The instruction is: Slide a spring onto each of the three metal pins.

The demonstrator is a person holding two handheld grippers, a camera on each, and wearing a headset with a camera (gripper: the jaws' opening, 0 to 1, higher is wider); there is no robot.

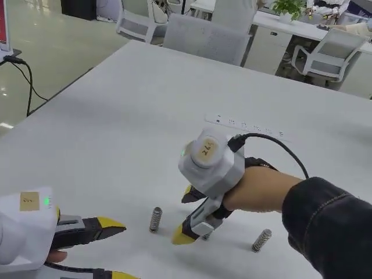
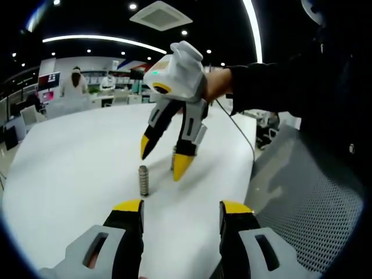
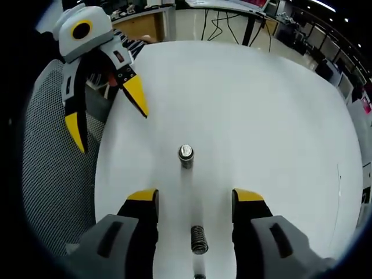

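R gripper [image 3: 195,196] is pointing down at table [image 1: 145,104], jaws spread, a spring [image 3: 199,239] standing btwn them; 2nd spring [image 3: 185,156] is standing just ahead. L gripper [image 2: 182,206] is gaping too, holding nothing. 3rd spring [image 1: 261,240] is sitting apart.

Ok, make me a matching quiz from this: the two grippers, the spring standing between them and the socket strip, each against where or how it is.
Things:
1 left gripper
2 right gripper
3 standing spring
4 socket strip

Places or states:
A set in the table, beyond the hand
B open, jaws either side of a second spring
C alone, between the two grippers
D open, nothing between its jaws

Pairs: 1-D, 2-B, 3-C, 4-A
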